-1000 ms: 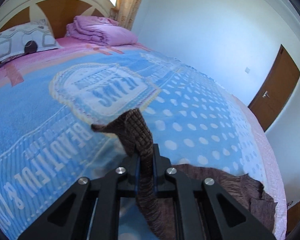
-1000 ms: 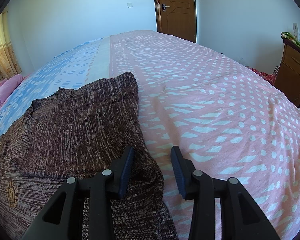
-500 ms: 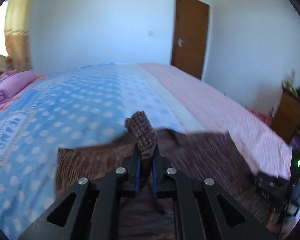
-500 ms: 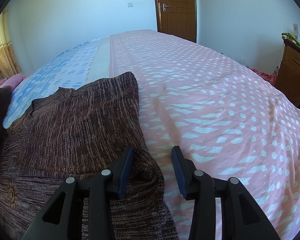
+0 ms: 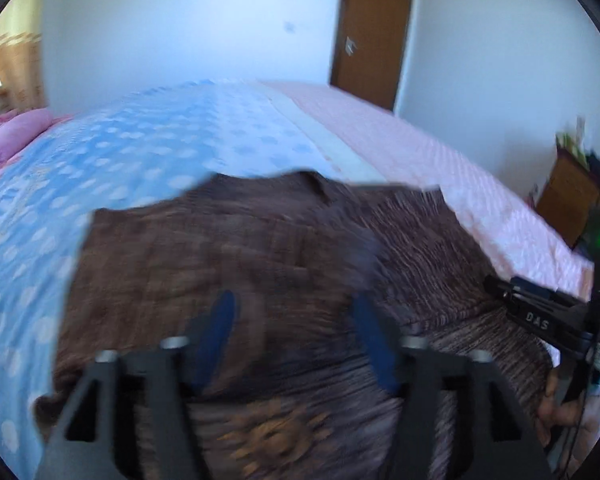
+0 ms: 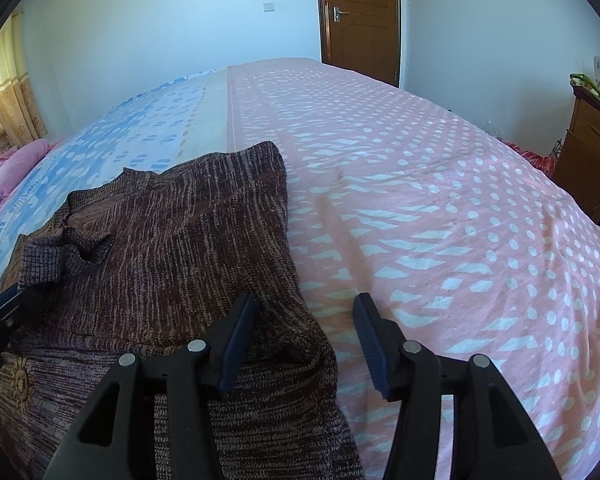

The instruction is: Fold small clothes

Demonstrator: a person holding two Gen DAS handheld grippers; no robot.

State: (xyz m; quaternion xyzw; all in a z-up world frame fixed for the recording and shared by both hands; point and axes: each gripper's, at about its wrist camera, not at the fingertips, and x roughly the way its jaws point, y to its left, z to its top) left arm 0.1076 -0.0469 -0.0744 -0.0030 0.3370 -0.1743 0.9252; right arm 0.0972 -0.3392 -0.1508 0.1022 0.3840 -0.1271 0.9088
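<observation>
A small brown knit sweater point(image 5: 260, 264) lies flat on the bed, both sleeves folded in over its body; it also shows in the right wrist view point(image 6: 180, 240). The left sleeve cuff point(image 6: 66, 254) lies crumpled on the sweater's left side. My left gripper point(image 5: 294, 320) is open and empty, just above the sweater's middle. My right gripper point(image 6: 304, 320) is open and empty, over the sweater's right edge where it meets the pink sheet. The right gripper also shows at the right edge of the left wrist view point(image 5: 540, 316).
The bed sheet point(image 6: 440, 200) is pink with white dots on the right and blue point(image 5: 140, 152) on the left. A wooden door point(image 6: 360, 20) is at the far wall. A wooden nightstand point(image 6: 592, 152) stands right of the bed. Pink bedding point(image 5: 12, 136) lies far left.
My left gripper carried the sleeve across over the sweater, then opened and let it go. The sleeve now lies on the sweater. My right gripper has stayed still and open.
</observation>
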